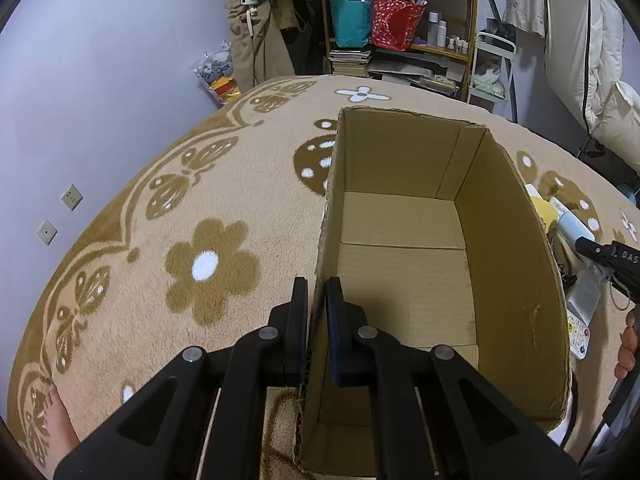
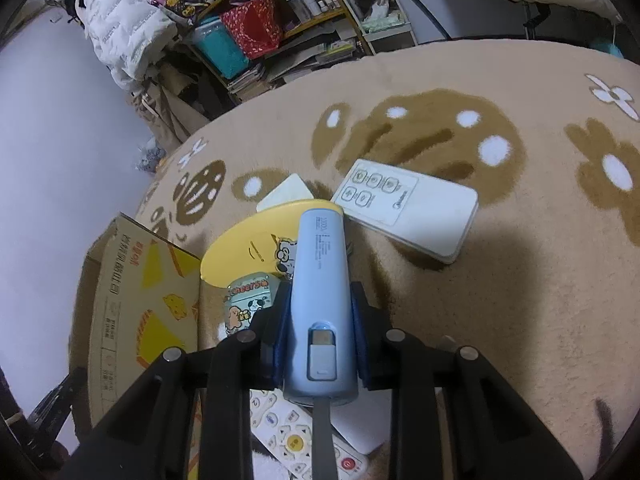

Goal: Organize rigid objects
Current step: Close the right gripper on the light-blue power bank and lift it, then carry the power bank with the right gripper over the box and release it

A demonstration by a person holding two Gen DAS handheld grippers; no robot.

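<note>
An open cardboard box (image 1: 516,264) stands empty on the patterned rug. My left gripper (image 1: 317,284) is shut on the box's near left wall, one finger outside and one inside. In the right wrist view my right gripper (image 2: 320,292) is shut on a light blue power bank (image 2: 320,280), which lies lengthwise between the blue pads. Under and beyond it lie a yellow round item (image 2: 248,248), a small printed case (image 2: 244,304), a white flat remote (image 2: 408,208) and a button remote (image 2: 296,436). The box's printed outer wall (image 2: 136,304) is at the left.
A cluttered shelf (image 1: 400,28) with bags, books and bottles stands beyond the rug, with hanging clothes (image 1: 580,60) on the right. A bare foot (image 1: 60,420) rests on the rug at the lower left. A hand (image 1: 628,344) shows at the right edge. The wall (image 1: 80,80) is at the left.
</note>
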